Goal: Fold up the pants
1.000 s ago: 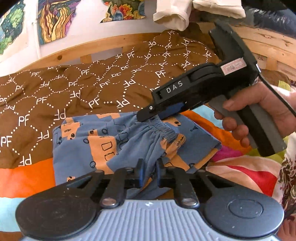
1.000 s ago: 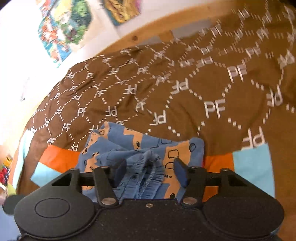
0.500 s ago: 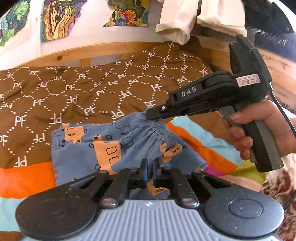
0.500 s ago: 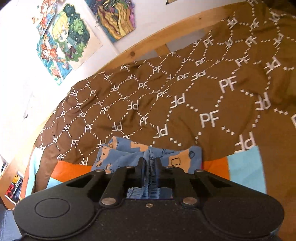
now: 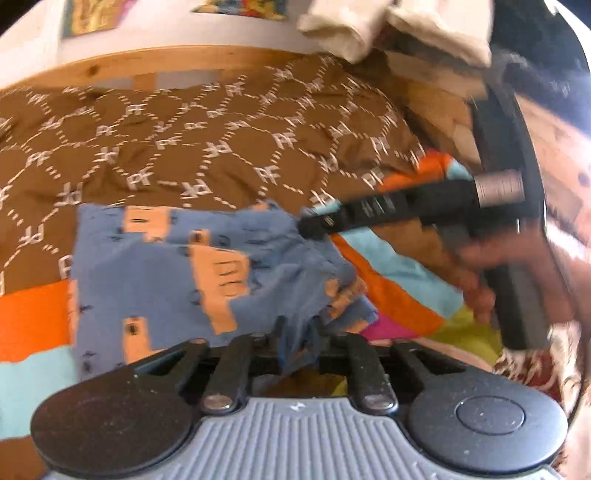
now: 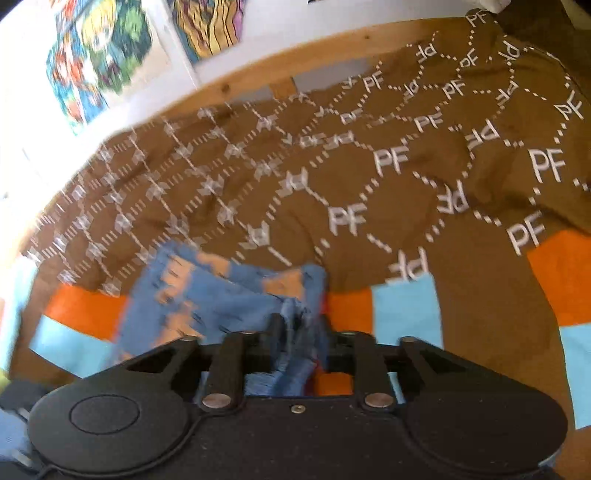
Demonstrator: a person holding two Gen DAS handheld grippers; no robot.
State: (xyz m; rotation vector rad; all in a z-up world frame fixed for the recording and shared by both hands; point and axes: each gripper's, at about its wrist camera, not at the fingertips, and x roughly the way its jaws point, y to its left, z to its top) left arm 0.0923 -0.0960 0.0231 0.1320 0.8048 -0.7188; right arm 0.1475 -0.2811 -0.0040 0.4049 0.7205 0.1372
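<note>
The pants [image 5: 207, 266] are small, blue with orange blocks, and lie on a brown quilt. My left gripper [image 5: 297, 338] is shut on the near edge of the pants. My right gripper [image 5: 314, 227] reaches in from the right and pinches the gathered waistband at the far right edge. In the right wrist view the right gripper [image 6: 297, 332] is shut on bunched blue cloth of the pants [image 6: 221, 295]. Both views are blurred by motion.
The brown quilt [image 5: 221, 140] with white "PF" marks has orange, light blue and pink patches [image 5: 391, 291]. A wooden bed rail [image 5: 147, 62] runs along the back. Pale cloths [image 5: 391, 26] hang at the upper right. Posters [image 6: 99, 66] hang on the wall.
The right gripper closed on the waistband about a second ago. Both grippers now pull the pants' right edge up and to the right, and the cloth is stretched flatter.
</note>
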